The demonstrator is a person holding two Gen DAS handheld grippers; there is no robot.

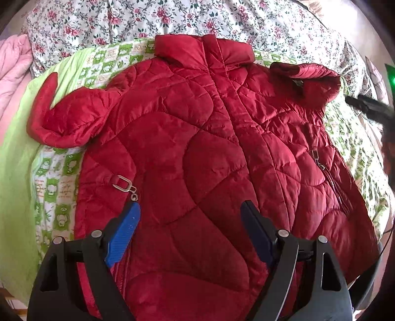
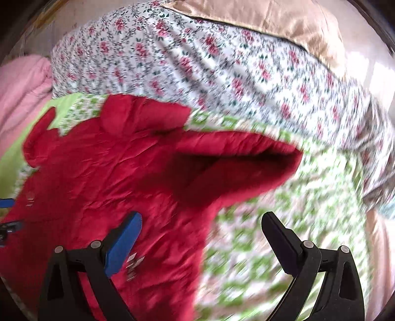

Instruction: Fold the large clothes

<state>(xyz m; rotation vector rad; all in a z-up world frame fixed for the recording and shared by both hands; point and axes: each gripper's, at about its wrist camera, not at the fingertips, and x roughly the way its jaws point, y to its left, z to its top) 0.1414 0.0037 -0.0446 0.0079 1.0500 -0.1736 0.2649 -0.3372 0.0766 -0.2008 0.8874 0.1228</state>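
Red quilted jacket (image 1: 197,148) lies flat, front up, on the bed, on top of a green-and-white printed sheet (image 1: 56,187). Collar (image 1: 205,49) points toward the far side of the bed, where a floral quilt (image 1: 148,17) is bunched along the sheet's far edge. Centre closure runs from the collar down toward the camera.

Left sleeve (image 1: 66,116) is bent out over the sheet, cuff curling up toward the far-left edge. Right sleeve (image 1: 311,79) is folded in near the shoulder, cuff opening facing up. Metal buckle with a zipper pull (image 1: 123,184) sits on the left front panel; a second pocket zipper (image 1: 321,163) is on the right panel.

Left gripper (image 1: 190,217) hovers over the lower front of the jacket, jaws spread wide, holding nothing. Its blue left finger pad (image 1: 123,237) is just beside the buckle; contact with the fabric can't be confirmed.

Right gripper (image 2: 201,227) is released too, jaws wide apart, nothing between them. It straddles the jacket's right edge: blue pad (image 2: 123,244) over red fabric, black finger (image 2: 281,244) over the sheet. That view is heavily motion-blurred, so details are poor. Sleeve opening (image 2: 234,163) is ahead of it.

Pink bedding (image 1: 12,66) at the far-left edge, tan pillow (image 2: 259,22) beyond the quilt.
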